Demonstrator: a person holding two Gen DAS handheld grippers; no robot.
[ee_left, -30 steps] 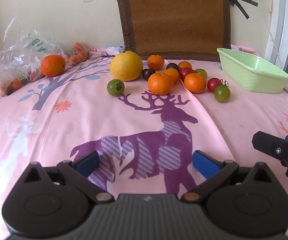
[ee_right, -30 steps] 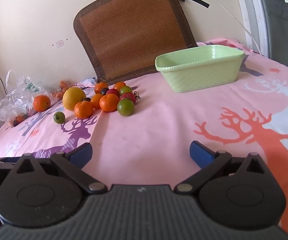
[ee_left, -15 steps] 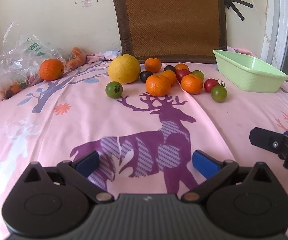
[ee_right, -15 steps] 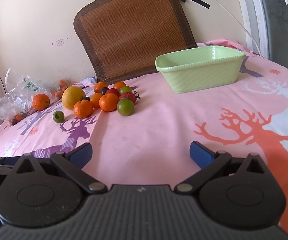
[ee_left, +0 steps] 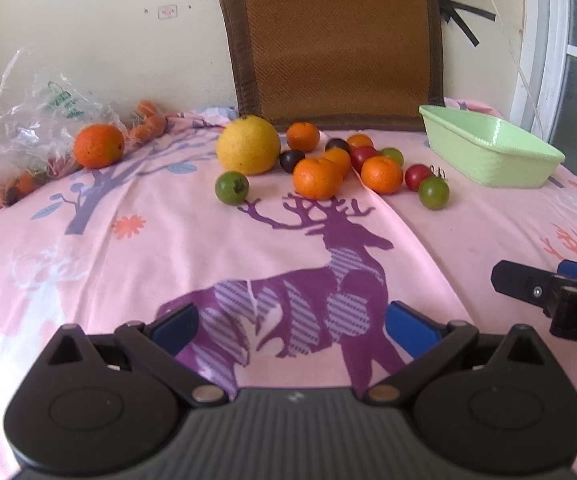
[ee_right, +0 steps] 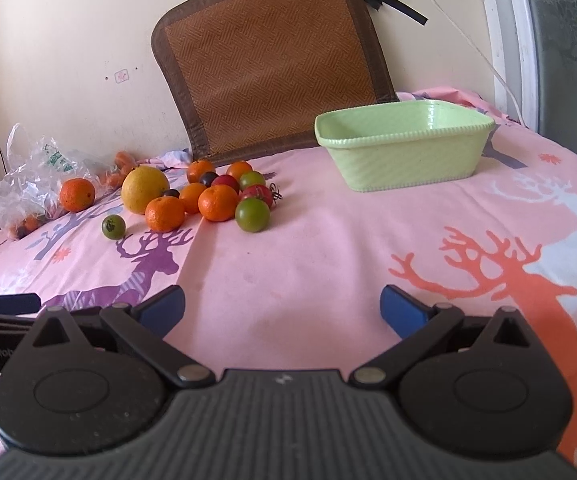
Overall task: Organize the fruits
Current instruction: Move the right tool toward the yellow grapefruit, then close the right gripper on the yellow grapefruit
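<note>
Not much changed over the last second: left gripper (ee_left: 290, 322) pulled back and tilted up a touch, so the fruit pile sits slightly further off; right gripper (ee_right: 282, 306) barely shifted. Both sets of jaws spread wide, holding nothing. Means the sorting hasn't really kicked off yet.

Green basket (ee_right: 402, 156) empty, on the pink deer-print bed cover (ee_right: 328, 248). Fruit cluster well to the left of the basket: big yellow citrus (ee_left: 248, 145), tangerines (ee_left: 317, 178), red and dark cherry tomatoes. Green tomato (ee_right: 252, 215) closest to the basket, likely the easiest first grab. Lone orange (ee_left: 98, 146) further left of the basket, touching a crinkly plastic bag (ee_left: 28, 120).

Nothing blocking the path from the pile to the basket. Round fruit on soft cloth though, could roll when nudged.
</note>
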